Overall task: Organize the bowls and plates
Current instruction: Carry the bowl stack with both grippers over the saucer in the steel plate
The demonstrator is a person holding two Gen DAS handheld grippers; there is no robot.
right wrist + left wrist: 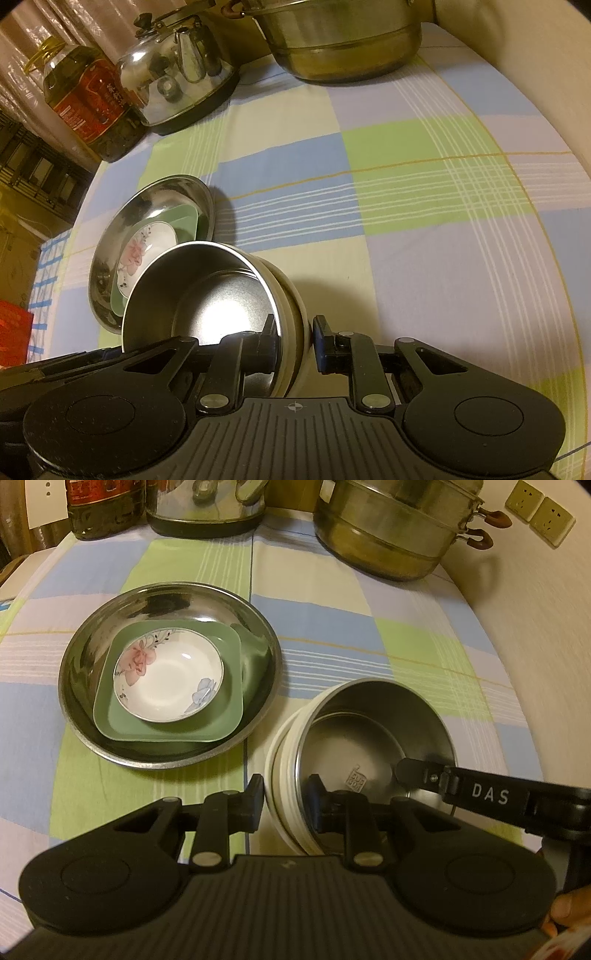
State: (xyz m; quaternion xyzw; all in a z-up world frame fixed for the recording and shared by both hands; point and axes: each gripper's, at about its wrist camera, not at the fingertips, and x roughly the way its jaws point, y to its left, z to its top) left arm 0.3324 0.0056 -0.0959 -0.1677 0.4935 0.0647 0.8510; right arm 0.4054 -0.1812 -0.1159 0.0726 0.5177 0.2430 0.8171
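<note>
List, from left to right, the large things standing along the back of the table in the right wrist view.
Oil bottle → steel kettle → stacked steamer pot.

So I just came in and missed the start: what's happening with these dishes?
A person is tidying dishes with two handheld grippers. Both the left gripper and the right gripper are clamped on the rim of a steel bowl with white sides, at opposite edges, one finger inside and one outside. Beside it, a flowered dish sits on a green plate inside a wide steel basin.
</note>
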